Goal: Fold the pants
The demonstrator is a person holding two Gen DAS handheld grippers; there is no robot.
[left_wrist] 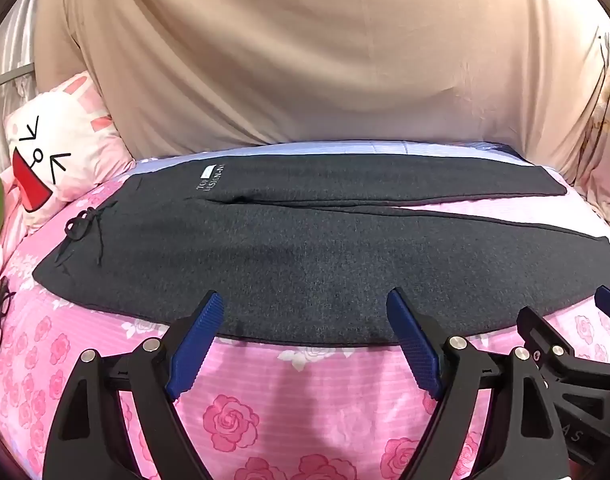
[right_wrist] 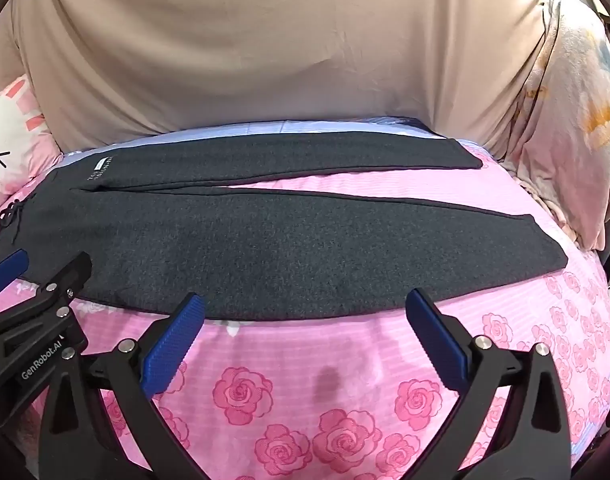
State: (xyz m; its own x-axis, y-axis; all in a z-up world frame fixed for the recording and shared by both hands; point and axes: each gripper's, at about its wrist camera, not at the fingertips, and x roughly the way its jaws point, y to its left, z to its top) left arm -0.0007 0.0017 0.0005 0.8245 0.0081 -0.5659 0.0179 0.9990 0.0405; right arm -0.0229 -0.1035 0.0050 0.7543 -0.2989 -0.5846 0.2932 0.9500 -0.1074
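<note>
Pink rose bedsheet (left_wrist: 305, 400) lying under dark grey pants (left_wrist: 289, 248) spread flat, I'm hovering left gripper (left_wrist: 305, 304) and right gripper (right_wrist: 305, 300) near their front edge, both spread wide, pinching nothing.

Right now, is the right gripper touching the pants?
Cannot tell. In the right wrist view the open right gripper has its fingertips over the near edge of the pants; neither contact nor gap shows.

Left gripper (left_wrist: 305, 304) and right gripper (right_wrist: 305, 304) side by side, jaws wide, empty.
</note>
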